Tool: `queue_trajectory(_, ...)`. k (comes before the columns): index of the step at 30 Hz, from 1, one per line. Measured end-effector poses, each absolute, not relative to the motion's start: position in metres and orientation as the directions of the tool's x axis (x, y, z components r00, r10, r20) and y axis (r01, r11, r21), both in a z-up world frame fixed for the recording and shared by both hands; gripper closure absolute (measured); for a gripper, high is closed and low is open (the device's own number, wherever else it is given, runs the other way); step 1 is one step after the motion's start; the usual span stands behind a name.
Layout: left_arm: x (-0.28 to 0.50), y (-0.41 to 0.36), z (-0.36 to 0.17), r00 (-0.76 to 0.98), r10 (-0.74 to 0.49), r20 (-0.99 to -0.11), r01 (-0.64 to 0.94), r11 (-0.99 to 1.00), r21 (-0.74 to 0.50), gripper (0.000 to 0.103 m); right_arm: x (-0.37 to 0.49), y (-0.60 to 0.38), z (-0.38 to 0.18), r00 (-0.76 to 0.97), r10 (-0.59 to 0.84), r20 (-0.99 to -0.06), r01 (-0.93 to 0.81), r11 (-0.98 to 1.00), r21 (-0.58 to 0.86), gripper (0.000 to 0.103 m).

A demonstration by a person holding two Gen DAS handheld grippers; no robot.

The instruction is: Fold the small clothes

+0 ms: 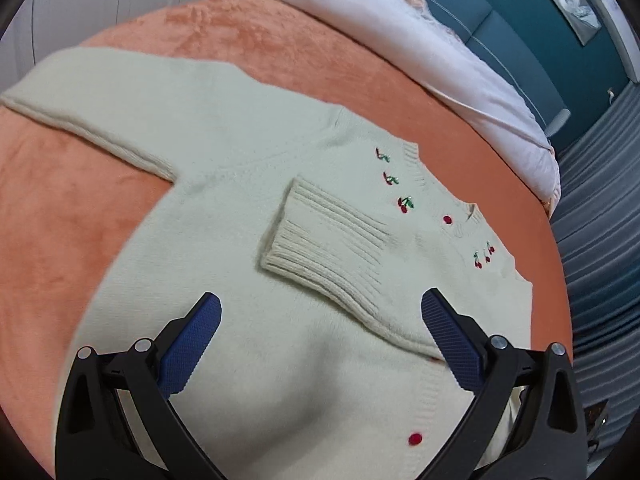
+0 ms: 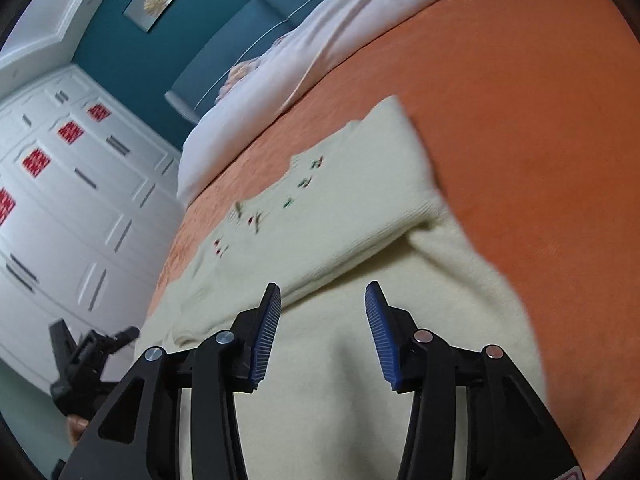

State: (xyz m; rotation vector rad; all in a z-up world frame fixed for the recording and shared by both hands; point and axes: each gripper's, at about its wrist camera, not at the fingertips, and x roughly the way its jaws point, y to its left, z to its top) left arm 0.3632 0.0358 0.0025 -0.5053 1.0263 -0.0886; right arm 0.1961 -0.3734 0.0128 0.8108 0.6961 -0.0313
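Observation:
A small cream knit cardigan [image 1: 224, 216] with embroidered cherries and red buttons lies flat on an orange bedspread [image 1: 60, 216]. One sleeve is folded across the chest, its ribbed cuff [image 1: 320, 248] lying near the middle. The other sleeve [image 1: 120, 108] stretches out to the left. My left gripper [image 1: 320, 316] is open and empty, hovering over the lower body of the cardigan. In the right wrist view the cardigan [image 2: 360, 208] lies ahead, and my right gripper [image 2: 324, 300] is open and empty above its near part.
White pillows [image 1: 420, 48] lie at the head of the bed against a teal headboard [image 1: 512, 32]. A white wardrobe [image 2: 72, 184] stands beside the bed. The left gripper's body [image 2: 84, 356] shows at the bed's edge. Orange bedspread [image 2: 540, 140] extends to the right.

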Motion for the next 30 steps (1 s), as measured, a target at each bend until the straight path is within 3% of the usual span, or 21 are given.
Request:
queue_trajectory(1, 0.371, 0.034, -0.005, 0.506, -0.303, -0.807, -0.191, 0.873, -0.448, 0.006, 0.201, -0.381, 0.011, 0.781, 0.223, -0.584, 0.304, 0.681, 0.666, 0.048)
queue_trajectory(3, 0.382, 0.032, -0.017, 0.484, -0.326, -0.812, -0.225, 0.85, -0.476, 0.019, 0.215, -0.384, 0.005, 0.776, 0.224, -0.59, 0.335, 0.646, 0.686, 0.046)
queue_trajectory(4, 0.387, 0.031, -0.019, 0.476, -0.334, -0.814, -0.241, 0.84, -0.486, 0.034, 0.222, -0.385, -0.001, 0.77, 0.231, -0.594, 0.348, 0.629, 0.695, 0.046)
queue_trajectory(5, 0.391, 0.031, -0.02, 0.474, -0.335, -0.814, -0.248, 0.837, -0.489, 0.064, 0.227, -0.386, -0.008, 0.765, 0.231, -0.601, 0.364, 0.615, 0.7, 0.047)
queue_trajectory(6, 0.397, 0.03, -0.019, 0.468, -0.361, -0.806, -0.238, 0.828, -0.509, 0.082, 0.229, -0.385, -0.011, 0.766, 0.229, -0.601, 0.37, 0.608, 0.702, 0.049)
queue_trajectory(7, 0.399, 0.031, -0.014, 0.471, -0.39, -0.792, -0.225, 0.814, -0.535, 0.092, 0.235, -0.382, -0.012, 0.768, 0.221, -0.601, 0.369, 0.614, 0.697, 0.056)
queue_trajectory(8, 0.401, 0.032, -0.003, 0.497, -0.407, -0.766, -0.208, 0.802, -0.56, 0.093, 0.238, -0.38, -0.009, 0.766, 0.205, -0.609, 0.371, 0.633, 0.68, 0.087)
queue_trajectory(9, 0.403, 0.031, 0.018, 0.546, -0.43, -0.719, -0.153, 0.792, -0.59, 0.093, 0.24, -0.375, -0.002, 0.785, 0.195, -0.588, 0.352, 0.64, 0.683, 0.092)
queue_trajectory(12, 0.396, 0.027, 0.087, 0.682, -0.467, -0.562, 0.031, 0.787, -0.616, 0.093, 0.225, -0.367, 0.047, 0.891, 0.134, -0.434, 0.229, 0.692, 0.684, 0.094)
queue_trajectory(14, 0.396, 0.025, 0.099, 0.71, -0.472, -0.523, 0.078, 0.791, -0.607, 0.093, 0.218, -0.364, 0.057, 0.916, 0.092, -0.39, 0.203, 0.733, 0.649, 0.094)
queue_trajectory(18, 0.421, 0.006, 0.007, 0.531, -0.378, -0.758, -0.04, 0.883, -0.468, 0.093, 0.254, -0.371, -0.026, 0.711, 0.124, -0.692, 0.397, 0.741, 0.541, 0.096)
queue_trajectory(19, 0.419, 0.007, -0.017, 0.488, -0.35, -0.799, -0.082, 0.893, -0.442, 0.093, 0.248, -0.372, -0.027, 0.741, 0.127, -0.659, 0.384, 0.724, 0.573, 0.096)
queue_trajectory(22, 0.404, 0.022, -0.036, 0.54, -0.393, -0.744, -0.099, 0.849, -0.52, 0.091, 0.238, -0.369, -0.001, 0.789, 0.108, -0.605, 0.341, 0.741, 0.578, 0.095)
queue_trajectory(25, 0.4, 0.025, -0.039, 0.554, -0.407, -0.726, -0.113, 0.827, -0.55, 0.09, 0.249, -0.361, -0.02, 0.697, 0.086, -0.712, 0.378, 0.8, 0.466, 0.095)
queue_trajectory(28, 0.398, 0.031, -0.039, 0.56, -0.43, -0.708, -0.116, 0.806, -0.581, 0.089, 0.242, -0.363, -0.009, 0.72, 0.079, -0.69, 0.39, 0.776, 0.495, 0.094)
queue_trajectory(30, 0.385, 0.042, -0.034, 0.579, -0.445, -0.684, -0.132, 0.776, -0.617, 0.083, 0.227, -0.354, 0.001, 0.717, 0.064, -0.694, 0.401, 0.777, 0.486, 0.085)
